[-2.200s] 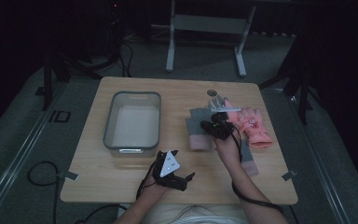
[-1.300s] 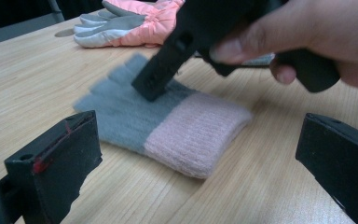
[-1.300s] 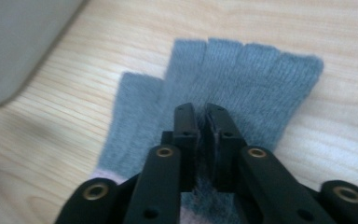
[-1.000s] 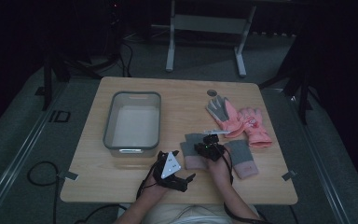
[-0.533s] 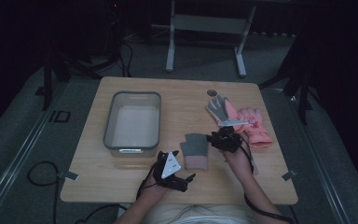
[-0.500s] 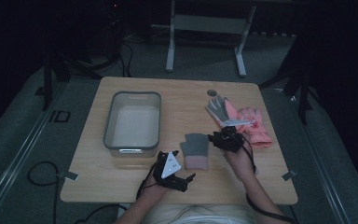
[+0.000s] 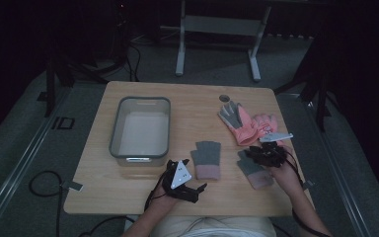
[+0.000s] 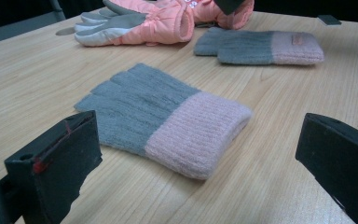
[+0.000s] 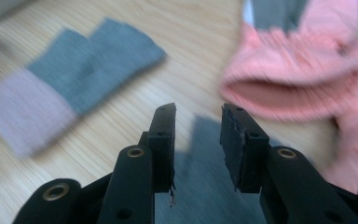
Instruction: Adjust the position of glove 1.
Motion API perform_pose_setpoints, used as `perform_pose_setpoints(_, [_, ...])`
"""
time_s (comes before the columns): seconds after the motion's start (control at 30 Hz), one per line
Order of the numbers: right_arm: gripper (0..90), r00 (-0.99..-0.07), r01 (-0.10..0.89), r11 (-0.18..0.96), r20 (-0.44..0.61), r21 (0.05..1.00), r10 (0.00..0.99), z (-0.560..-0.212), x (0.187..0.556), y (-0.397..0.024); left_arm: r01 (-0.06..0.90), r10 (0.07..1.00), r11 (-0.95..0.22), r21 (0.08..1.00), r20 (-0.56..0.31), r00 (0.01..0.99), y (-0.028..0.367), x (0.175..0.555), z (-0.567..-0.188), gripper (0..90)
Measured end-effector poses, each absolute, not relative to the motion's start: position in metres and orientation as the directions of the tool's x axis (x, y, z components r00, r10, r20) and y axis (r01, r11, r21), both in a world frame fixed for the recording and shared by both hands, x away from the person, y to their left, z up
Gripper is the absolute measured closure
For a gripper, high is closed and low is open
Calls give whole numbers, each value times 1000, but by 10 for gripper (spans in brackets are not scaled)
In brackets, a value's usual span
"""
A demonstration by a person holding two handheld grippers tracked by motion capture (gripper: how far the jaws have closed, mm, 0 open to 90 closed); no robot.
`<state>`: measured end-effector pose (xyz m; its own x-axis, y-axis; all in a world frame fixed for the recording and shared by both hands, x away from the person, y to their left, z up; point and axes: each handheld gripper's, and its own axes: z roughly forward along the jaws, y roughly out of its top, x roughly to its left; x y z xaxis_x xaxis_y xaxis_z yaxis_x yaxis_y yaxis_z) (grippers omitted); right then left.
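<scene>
On a wooden table (image 7: 128, 197), right of a grey bin (image 7: 140, 126), two grey-and-pink knit gloves lay flat. The first glove (image 7: 207, 159) sat just right of the bin's near corner, grey fingers pointing away from the person, pink cuff toward them. The second glove (image 7: 254, 173) lay farther right of the bin, beneath the right gripper (image 7: 262, 154). That gripper hung over the second glove's grey end; its jaws, which had just been opening, stood a little apart with nothing clamped between them, the grey knit showing below the gap. The left gripper (image 7: 197, 190) rested at the table's near edge, in front of the bin, its jaws spread wide and empty, facing the first glove's cuff. A pair of pink ski gloves (image 7: 249, 124) lay well right of the bin, beyond the second glove.
</scene>
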<state>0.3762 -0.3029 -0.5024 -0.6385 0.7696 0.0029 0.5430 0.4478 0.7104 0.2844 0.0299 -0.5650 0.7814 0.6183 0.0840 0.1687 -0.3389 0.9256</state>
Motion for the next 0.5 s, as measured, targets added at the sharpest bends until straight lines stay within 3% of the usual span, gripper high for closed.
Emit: perform_pose_setpoints(0.5, [644, -631, 608, 482, 16, 630, 775, -539, 377, -332, 172, 621, -338, 925, 83, 779, 30, 285, -565, 0])
